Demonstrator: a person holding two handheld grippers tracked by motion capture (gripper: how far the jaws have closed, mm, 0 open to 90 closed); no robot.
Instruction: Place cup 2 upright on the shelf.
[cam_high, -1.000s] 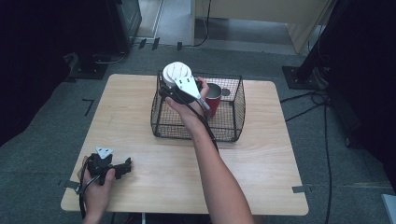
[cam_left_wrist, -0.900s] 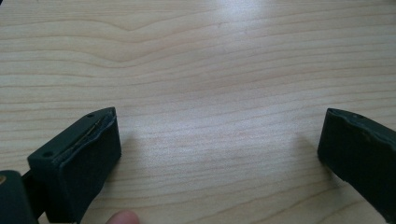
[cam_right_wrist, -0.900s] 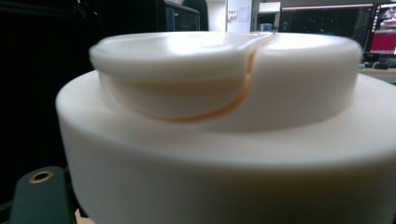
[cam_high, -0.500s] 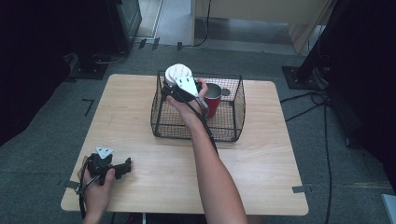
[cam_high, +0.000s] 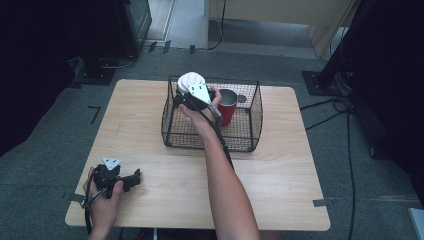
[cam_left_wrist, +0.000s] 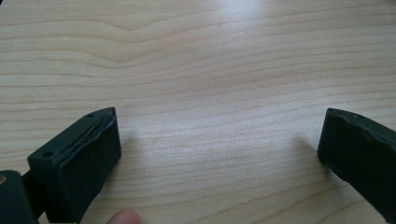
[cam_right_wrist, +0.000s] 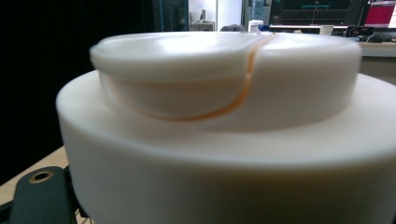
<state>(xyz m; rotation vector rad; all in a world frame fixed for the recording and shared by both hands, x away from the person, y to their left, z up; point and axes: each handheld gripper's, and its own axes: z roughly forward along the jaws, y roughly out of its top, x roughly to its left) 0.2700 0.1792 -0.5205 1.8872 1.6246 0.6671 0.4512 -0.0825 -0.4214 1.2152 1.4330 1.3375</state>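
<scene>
A white round lidded container (cam_high: 191, 81) hangs over the back left corner of a black wire basket (cam_high: 248, 131), with my right gripper (cam_high: 190, 93) shut on it. The right gripper view looks at the container (cam_right_wrist: 219, 135) from very close, with an orange seam line on its lid and one black finger (cam_right_wrist: 39, 196) at its lower left. A red mug (cam_high: 228, 108) stands inside the basket just right of the hand. My left gripper (cam_high: 133, 179) rests on the wooden table (cam_high: 280, 175) near the front left corner. It is open (cam_left_wrist: 219, 149) over bare wood.
The basket stands at the back middle of the table. Dark equipment stands and cables lie on the grey floor around the table. A black cable trails from the right gripper along the forearm.
The right gripper and the white container have drifted slightly down and to the right at the basket's corner. The left gripper has stayed put.
</scene>
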